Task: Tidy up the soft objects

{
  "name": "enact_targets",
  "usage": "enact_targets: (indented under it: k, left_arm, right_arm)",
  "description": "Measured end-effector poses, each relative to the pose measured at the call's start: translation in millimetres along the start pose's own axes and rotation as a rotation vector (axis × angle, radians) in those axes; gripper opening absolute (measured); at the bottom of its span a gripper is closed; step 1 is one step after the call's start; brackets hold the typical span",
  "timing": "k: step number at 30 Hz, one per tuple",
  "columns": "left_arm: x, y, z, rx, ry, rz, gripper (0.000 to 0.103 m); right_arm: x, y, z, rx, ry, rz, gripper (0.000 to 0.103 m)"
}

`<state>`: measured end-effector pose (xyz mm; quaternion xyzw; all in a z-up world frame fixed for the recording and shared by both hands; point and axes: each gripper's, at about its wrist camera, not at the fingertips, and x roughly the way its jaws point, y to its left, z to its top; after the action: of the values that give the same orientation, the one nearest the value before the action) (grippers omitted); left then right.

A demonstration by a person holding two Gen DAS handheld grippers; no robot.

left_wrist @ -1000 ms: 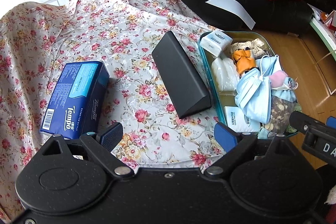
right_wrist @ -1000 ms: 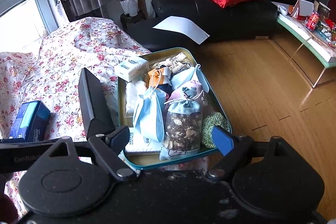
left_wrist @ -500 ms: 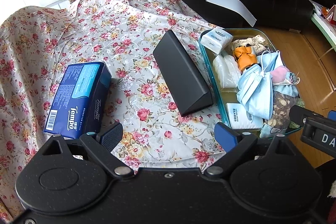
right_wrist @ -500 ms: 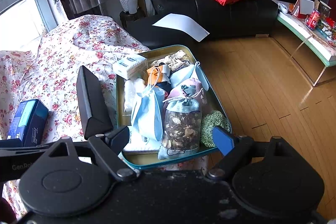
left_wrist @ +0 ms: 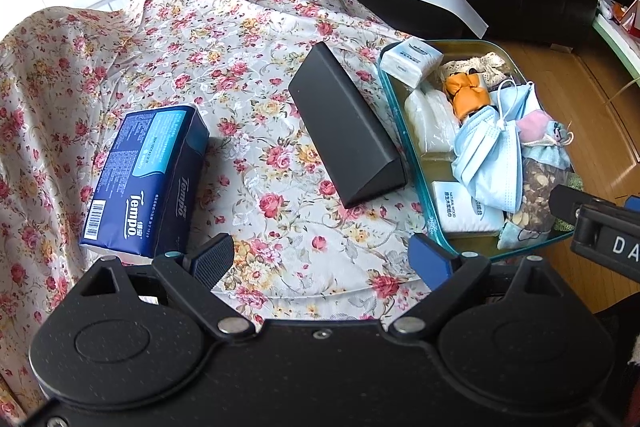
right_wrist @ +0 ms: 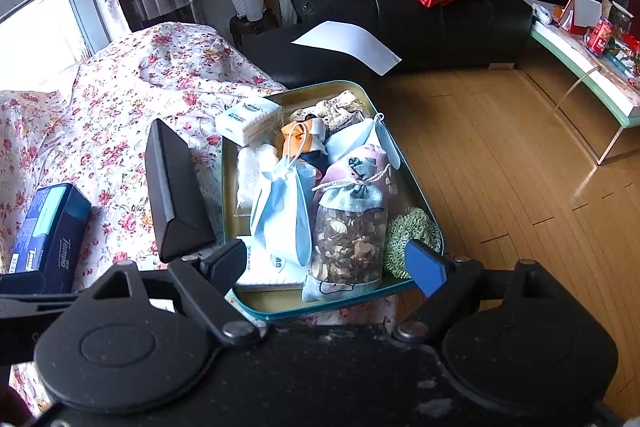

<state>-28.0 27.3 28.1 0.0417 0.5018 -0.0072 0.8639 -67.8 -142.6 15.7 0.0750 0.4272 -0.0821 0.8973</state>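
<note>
The tray [right_wrist: 420, 199] holds most of the soft things, piled loosely. At its near end a sachet [right_wrist: 350, 227] of dried petals stands upright, with a blue mask [right_wrist: 286, 211] leaning on it from the left and a green scrubber [right_wrist: 408, 231] just beside it on the right. Under the mask lies a flat tissue pack [left_wrist: 466, 207]. Further back in the tray are a clear bag [left_wrist: 430, 119], an orange pouch [left_wrist: 466, 91] and some lace [left_wrist: 480, 61]; a white tissue pack [right_wrist: 248, 119] sits tilted on the far left rim.

Left of the tray, on the floral cloth [left_wrist: 240, 27], a black wedge-shaped case [left_wrist: 344, 131] lies just beside the rim. Well to the left of that is the Tempo pack [left_wrist: 148, 179], the one soft thing outside the tray.

The left gripper [left_wrist: 320, 259] hovers over the cloth near the tray's near left corner, jaws wide apart and empty. The right gripper [right_wrist: 328, 267] hangs over the tray's near end, also spread wide with nothing between its fingers.

The risks look like these: the tray overhangs the cloth's edge on the right, so a hard push there could tip it toward the floor. The mask's loops tangle with the sachet's cord, so lifting one may drag the other. The rim-perched tissue pack could slide off if the tray is jolted.
</note>
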Motion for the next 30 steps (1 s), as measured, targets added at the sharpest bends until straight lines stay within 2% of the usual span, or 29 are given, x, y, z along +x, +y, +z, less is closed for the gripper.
enact_targets:
  k: [30]
  left_arm:
    - [4.3,-2.5,-6.8,-0.006,0.021,0.006,0.091]
  right_arm:
    - [2.7,-1.3,-7.8,0.006,0.01,0.002,0.086]
